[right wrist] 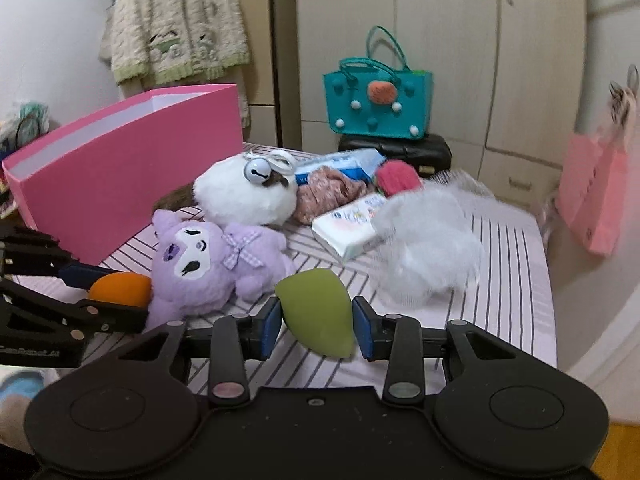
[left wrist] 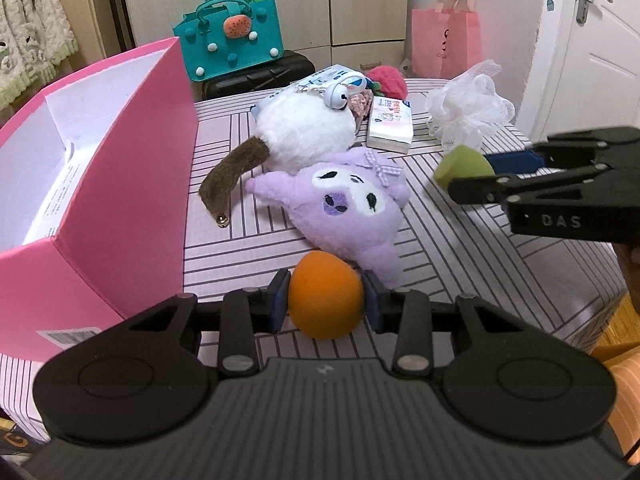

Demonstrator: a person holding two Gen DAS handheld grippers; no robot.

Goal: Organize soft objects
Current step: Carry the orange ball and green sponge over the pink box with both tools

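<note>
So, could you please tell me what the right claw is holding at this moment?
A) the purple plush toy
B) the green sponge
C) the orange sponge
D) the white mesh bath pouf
B: the right claw is shut on the green sponge, its blue pads pressing both sides, while the orange sponge sits in the left claw.

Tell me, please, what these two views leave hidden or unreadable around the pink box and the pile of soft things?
- Pink box floor: hidden by its own walls in the right wrist view, cut by the frame edge in the left wrist view.
- White mesh puff: motion-blurred in the right wrist view.
- Floral cloth: mostly behind the white plush.
- Tissue pack print: too small to read.
</note>
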